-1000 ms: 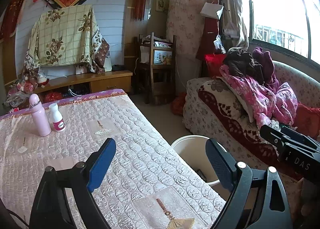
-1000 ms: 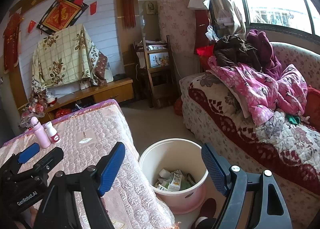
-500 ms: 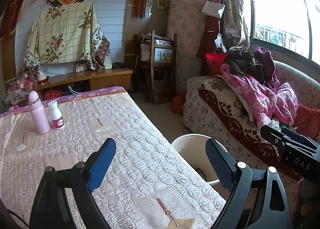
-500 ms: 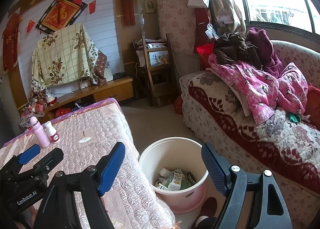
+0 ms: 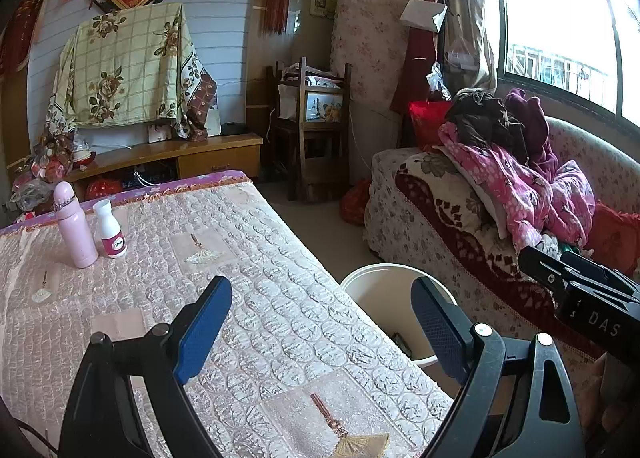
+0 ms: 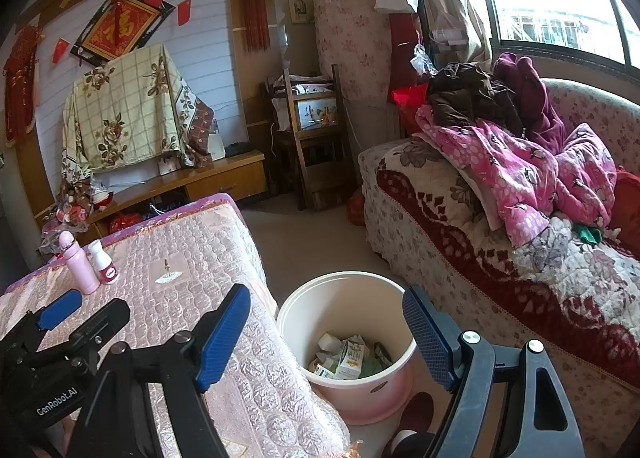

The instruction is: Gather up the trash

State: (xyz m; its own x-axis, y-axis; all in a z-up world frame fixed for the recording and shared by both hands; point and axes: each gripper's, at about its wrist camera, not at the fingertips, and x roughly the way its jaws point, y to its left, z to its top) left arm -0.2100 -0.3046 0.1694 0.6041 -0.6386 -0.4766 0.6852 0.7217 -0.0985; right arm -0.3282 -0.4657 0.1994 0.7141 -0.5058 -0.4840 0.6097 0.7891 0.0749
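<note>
Item: we hold left gripper (image 5: 320,322) and right gripper (image 6: 326,334) spread, empty; trash bin (image 6: 360,290) on floor beside table (image 6: 208,258) edge to catch cartons; two bottles (image 5: 90,227) near far-left corner

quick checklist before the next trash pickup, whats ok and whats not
1. Left gripper open and empty: ok.
2. Right gripper open and empty: ok.
3. Bin upright on the floor beside the table, top open: ok.
4. Room left in the bin: ok, the cartons lie only at the bottom.
5. Trash left on the table: cannot tell; only a pink bottle and a white bottle stand at the far end, touching or nearly so, and whether either is trash is not shown.
6. Path to the bottles across the table: ok, nothing in between.
</note>
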